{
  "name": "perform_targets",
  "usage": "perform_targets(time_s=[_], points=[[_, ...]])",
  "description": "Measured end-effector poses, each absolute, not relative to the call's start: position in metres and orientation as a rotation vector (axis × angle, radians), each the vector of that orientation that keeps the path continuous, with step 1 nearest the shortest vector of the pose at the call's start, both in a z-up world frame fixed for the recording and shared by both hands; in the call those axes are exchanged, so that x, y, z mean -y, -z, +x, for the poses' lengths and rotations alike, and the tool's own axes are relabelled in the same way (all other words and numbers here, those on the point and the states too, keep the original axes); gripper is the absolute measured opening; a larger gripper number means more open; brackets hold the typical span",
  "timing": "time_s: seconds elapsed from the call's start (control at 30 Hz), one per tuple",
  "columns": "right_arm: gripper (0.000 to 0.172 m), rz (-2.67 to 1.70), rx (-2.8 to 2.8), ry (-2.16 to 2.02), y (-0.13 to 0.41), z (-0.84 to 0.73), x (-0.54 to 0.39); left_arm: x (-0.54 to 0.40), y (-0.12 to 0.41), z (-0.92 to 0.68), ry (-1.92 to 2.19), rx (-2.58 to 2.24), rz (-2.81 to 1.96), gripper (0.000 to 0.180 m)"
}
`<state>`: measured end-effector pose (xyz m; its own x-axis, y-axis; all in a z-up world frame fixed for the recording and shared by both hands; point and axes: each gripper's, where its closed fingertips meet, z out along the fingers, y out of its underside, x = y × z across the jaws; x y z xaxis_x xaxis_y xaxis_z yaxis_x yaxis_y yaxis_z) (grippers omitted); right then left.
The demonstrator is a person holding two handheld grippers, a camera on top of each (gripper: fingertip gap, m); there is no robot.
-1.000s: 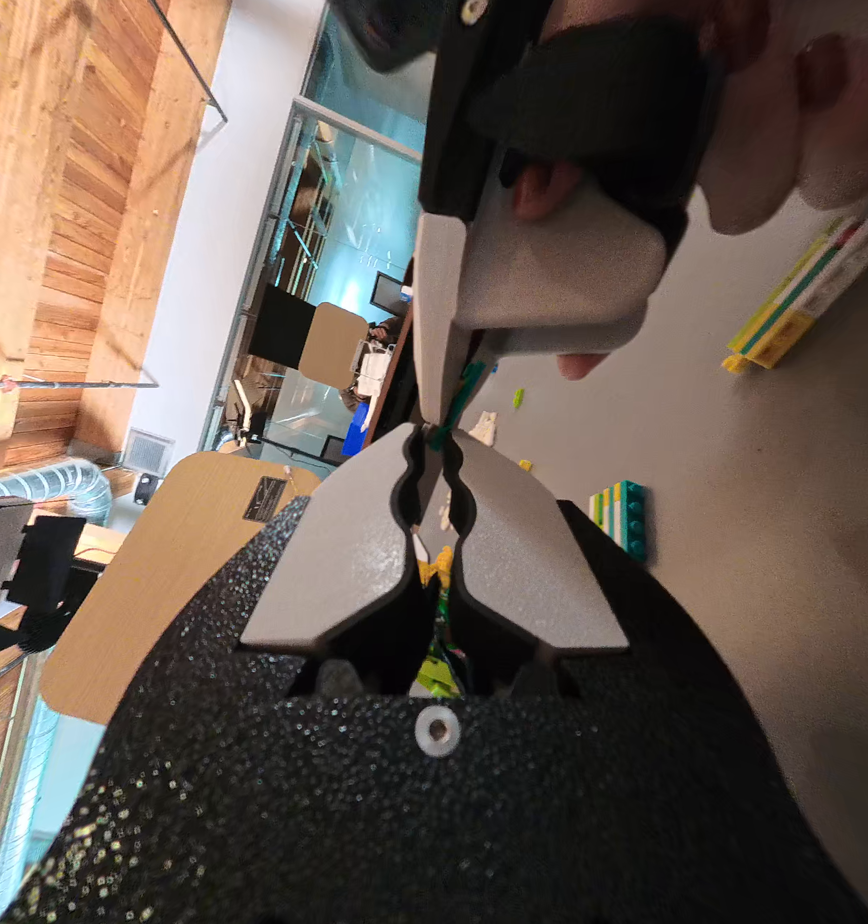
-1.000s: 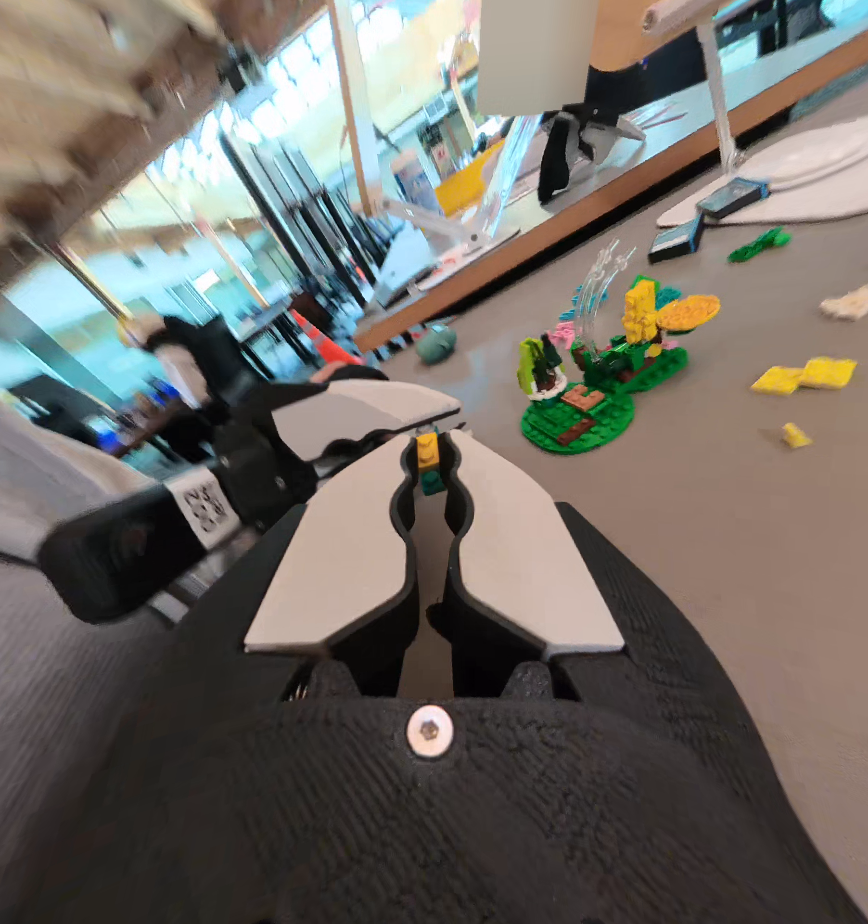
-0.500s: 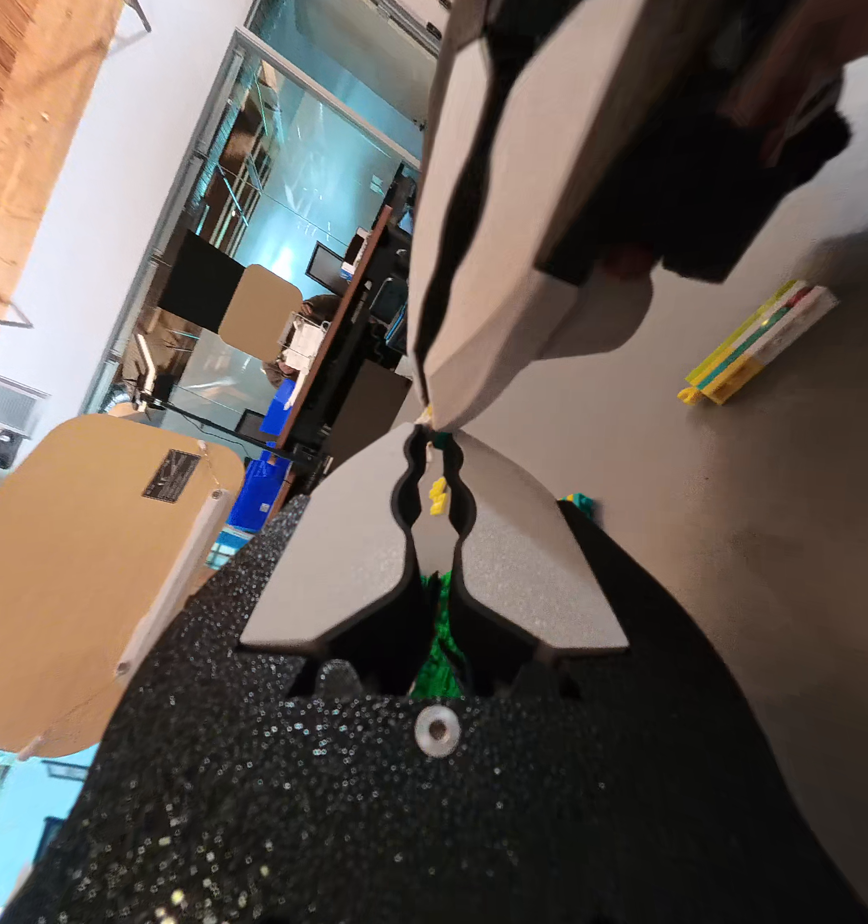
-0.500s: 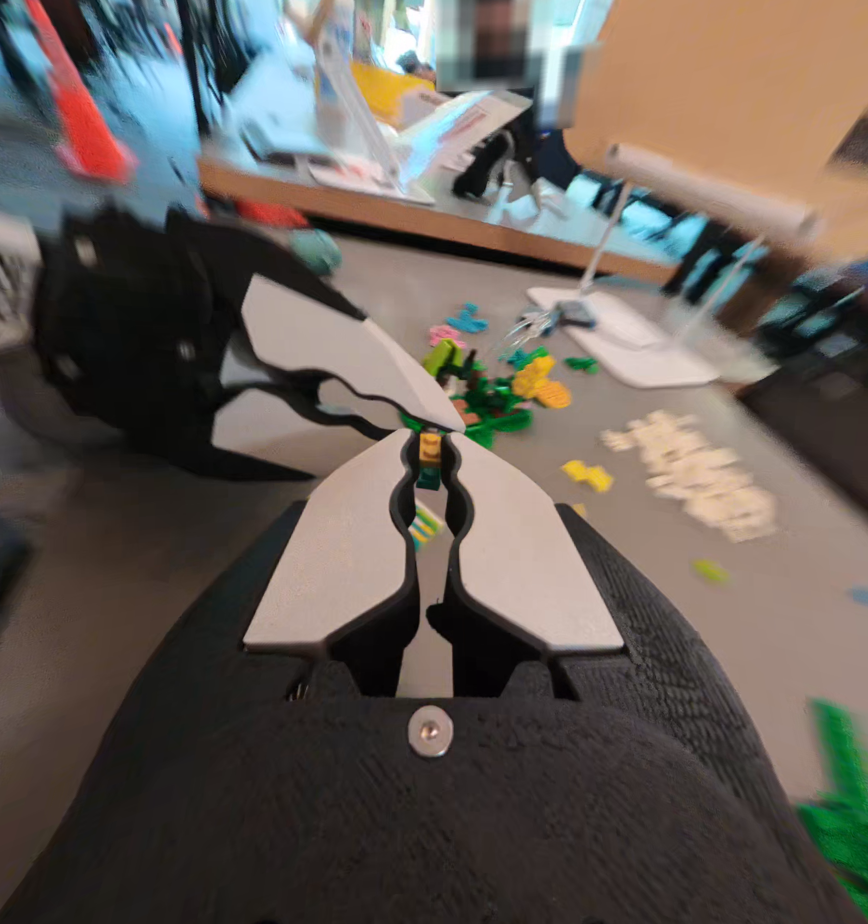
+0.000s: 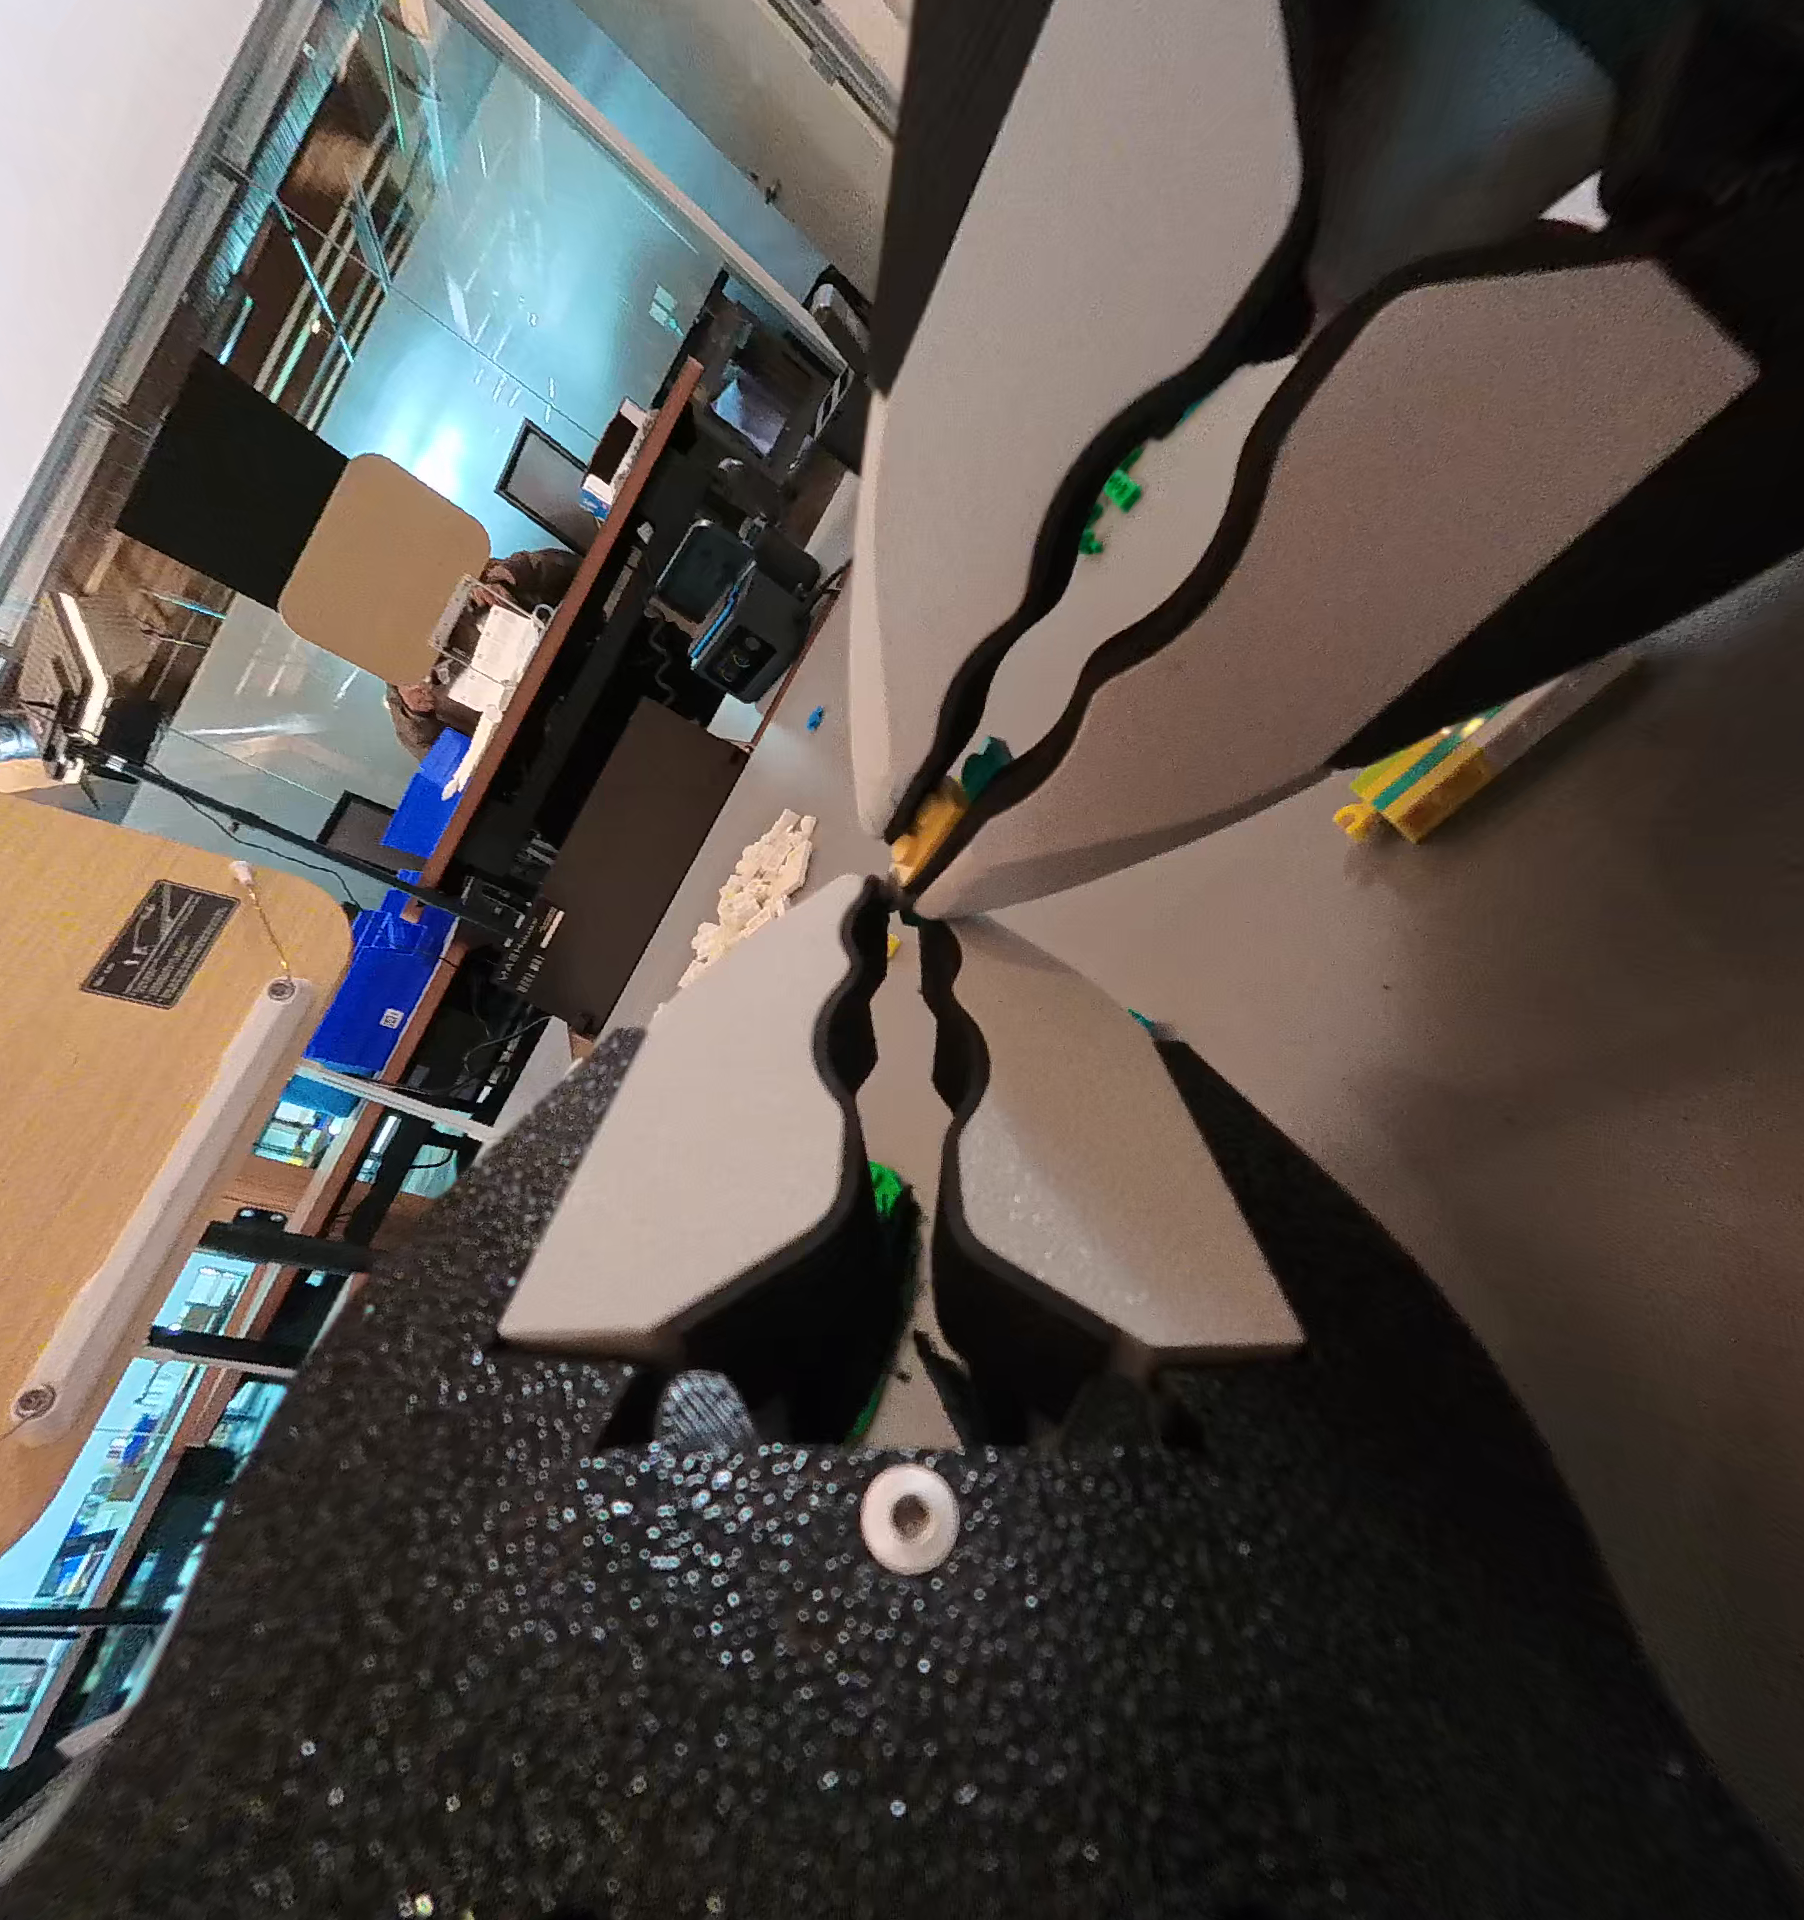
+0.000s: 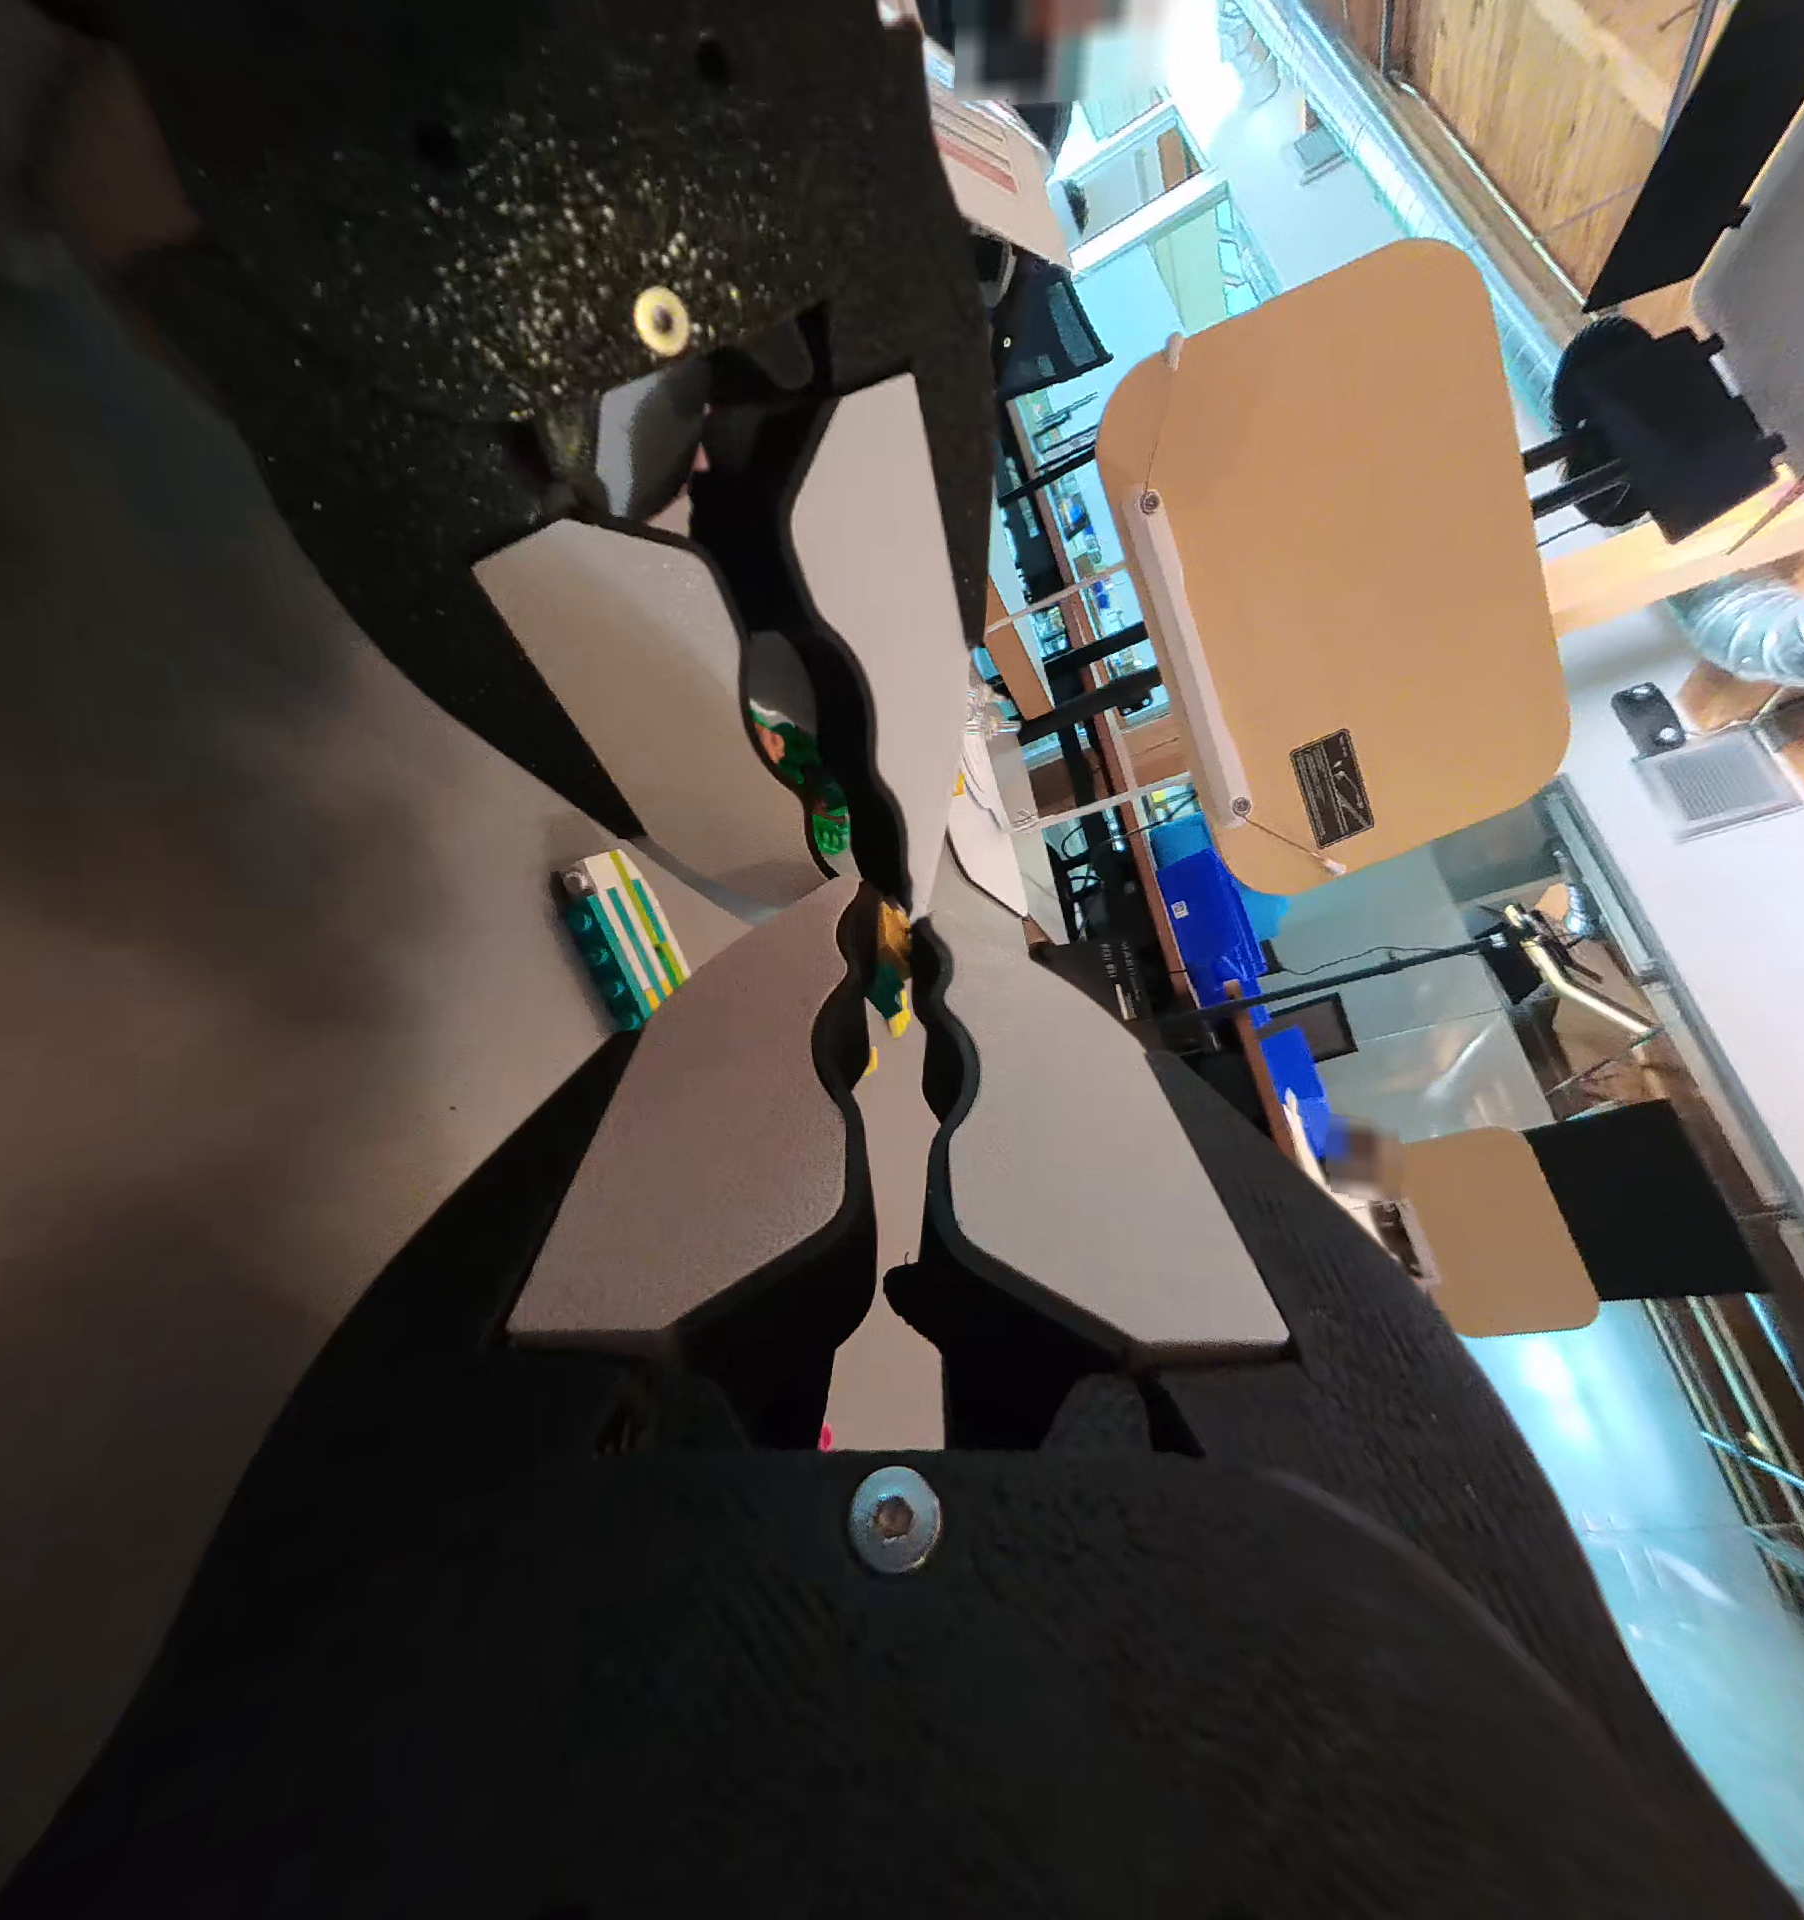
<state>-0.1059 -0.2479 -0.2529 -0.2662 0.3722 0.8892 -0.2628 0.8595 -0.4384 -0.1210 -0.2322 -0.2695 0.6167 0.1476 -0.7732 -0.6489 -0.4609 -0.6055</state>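
Note:
My left gripper (image 5: pixel 903 909) and my right gripper (image 6: pixel 893 940) meet tip to tip above the grey table (image 5: pixel 1500 1143). The right gripper is shut on a small yellow and teal brick piece (image 6: pixel 887 956), with the yellow part at its fingertips and the teal part behind. In the left wrist view the right gripper (image 5: pixel 913 862) comes in from the upper right with the same piece (image 5: pixel 939 821). The left gripper's jaws are nearly together, and a small dark green bit (image 5: pixel 909 915) sits pinched between its tips, right against the yellow part. The left gripper (image 6: pixel 877 888) also reaches down from the top of the right wrist view.
A stack of white, teal and lime bricks (image 6: pixel 617 935) lies on the table and also shows in the left wrist view (image 5: pixel 1428 790). A pile of white pieces (image 5: pixel 763 883) lies farther off. A green brick model (image 6: pixel 810 779) shows between the fingers. A tan panel (image 6: pixel 1334 561) stands beyond. Only a small space, under 4 cm, lies between the two pairs of fingers.
Both grippers have rolled and swung together, so both views have turned, while their tips stayed touching. The yellow and teal piece stayed in the right gripper.

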Motion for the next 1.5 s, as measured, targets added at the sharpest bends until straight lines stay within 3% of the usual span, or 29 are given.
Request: perform_targets(time_s=[0.23,0.47,0.73,0.87,1.07,1.3,1.4,1.5], points=[[0.007,-0.311,1.793,-0.944,0.252,-0.108,0.245,0.231,0.272,-0.126,-1.014,-0.370,-1.827,0.008],[0.007,-0.265,1.571,-0.671,0.242,-0.120,0.226,0.243,0.264,-0.148,-1.081,-0.207,-1.796,0.008],[0.004,-0.496,1.372,-0.789,0.201,-0.123,0.187,0.247,0.253,-0.152,-1.065,-0.141,-1.733,0.008],[0.004,-0.432,1.260,-0.761,0.118,-0.122,0.154,0.249,0.249,-0.153,-1.018,-0.097,-1.704,0.008],[0.002,-0.166,1.191,-0.492,-0.075,-0.129,0.124,0.252,0.242,-0.152,-0.987,-0.065,-1.656,0.008],[0.000,-0.382,1.088,0.146,-0.273,-0.153,0.043,0.252,0.236,-0.145,-0.939,-0.050,-1.617,0.008],[0.000,-0.559,1.003,0.021,-0.301,-0.147,0.010,0.252,0.236,-0.142,-0.964,-0.073,-1.618,0.008],[0.000,-0.757,1.013,-0.619,-0.271,-0.157,0.004,0.247,0.235,-0.138,-0.954,-0.102,-1.605,0.008]])
